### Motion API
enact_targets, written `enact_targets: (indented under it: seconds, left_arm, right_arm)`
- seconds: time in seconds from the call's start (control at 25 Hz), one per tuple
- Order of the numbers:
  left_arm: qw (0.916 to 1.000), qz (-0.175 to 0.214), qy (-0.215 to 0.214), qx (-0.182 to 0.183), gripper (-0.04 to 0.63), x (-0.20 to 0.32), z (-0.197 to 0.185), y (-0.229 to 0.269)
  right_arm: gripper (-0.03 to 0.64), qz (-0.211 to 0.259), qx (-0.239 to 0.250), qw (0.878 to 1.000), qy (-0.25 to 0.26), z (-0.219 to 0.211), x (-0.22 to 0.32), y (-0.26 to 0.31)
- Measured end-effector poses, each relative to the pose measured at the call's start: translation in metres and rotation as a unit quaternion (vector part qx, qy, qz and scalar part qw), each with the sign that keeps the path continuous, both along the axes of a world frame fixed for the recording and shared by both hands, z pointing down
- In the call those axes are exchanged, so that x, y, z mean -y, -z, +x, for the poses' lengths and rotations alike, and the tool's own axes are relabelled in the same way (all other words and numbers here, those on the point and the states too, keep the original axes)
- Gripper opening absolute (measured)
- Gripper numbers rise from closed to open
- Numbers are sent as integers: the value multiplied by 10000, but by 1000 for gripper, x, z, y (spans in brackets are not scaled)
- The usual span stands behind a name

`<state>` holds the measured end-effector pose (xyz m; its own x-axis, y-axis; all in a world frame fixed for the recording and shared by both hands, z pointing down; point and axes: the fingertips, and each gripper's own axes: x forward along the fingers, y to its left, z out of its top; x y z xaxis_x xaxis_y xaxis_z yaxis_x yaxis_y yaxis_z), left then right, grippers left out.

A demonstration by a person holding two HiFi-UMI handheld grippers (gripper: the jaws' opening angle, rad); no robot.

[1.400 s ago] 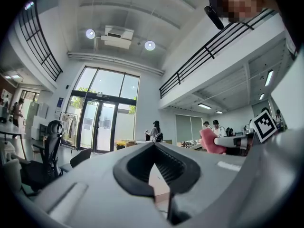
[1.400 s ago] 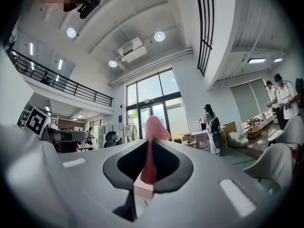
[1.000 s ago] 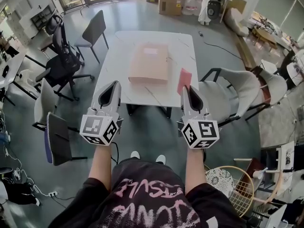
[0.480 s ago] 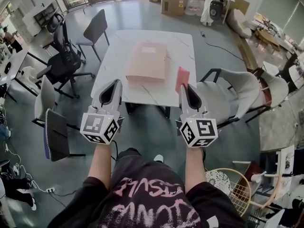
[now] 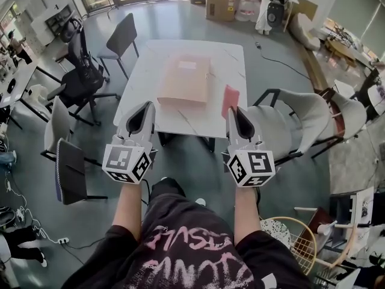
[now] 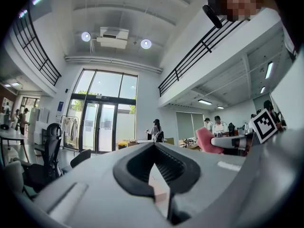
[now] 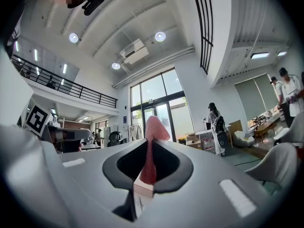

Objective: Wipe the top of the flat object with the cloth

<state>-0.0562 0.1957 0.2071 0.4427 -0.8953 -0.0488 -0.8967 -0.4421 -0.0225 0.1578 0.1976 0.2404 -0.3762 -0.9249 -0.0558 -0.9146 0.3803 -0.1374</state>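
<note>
So, biggest first: the white table (image 5: 139, 95) stood mid-floor, w/ a black chair (image 5: 120, 36) at its far left corner and a pale chair (image 5: 301, 116) on the right. The flat tan object (image 5: 185, 80) lay on the tabletop, roughly centre, w/ nothing on it and neither tool touching it. Both grippers were held low in front of the person, on the near side of the table and well short of the object. The left gripper (image 5: 144, 108) was clenched on nothing; its own view showed the jaws together and empty. The right gripper (image 5: 236, 114) was clamped on the pink cloth (image 5: 231, 99), which stuck up past the jaw tips. The right gripper view showed it pinched betw. the jaws. Progress, as I judged it: cloth pickup done, nothing else. Left to do: carry the cloth over to the object, press it on top, make the wiping passes.
</note>
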Motion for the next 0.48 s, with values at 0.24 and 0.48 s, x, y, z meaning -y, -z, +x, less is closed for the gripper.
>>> enact_targets:
  seconds: [0.24, 0.48]
  left_arm:
    - [10000, 33, -54, -44, 2, 13, 4, -3]
    - [9999, 56, -78, -111, 2, 29, -4, -2]
  right_arm:
    - [48, 0, -59, 10000, -38, 3, 10, -3]
    - [48, 9, -70, 9999, -75, -3, 23, -2]
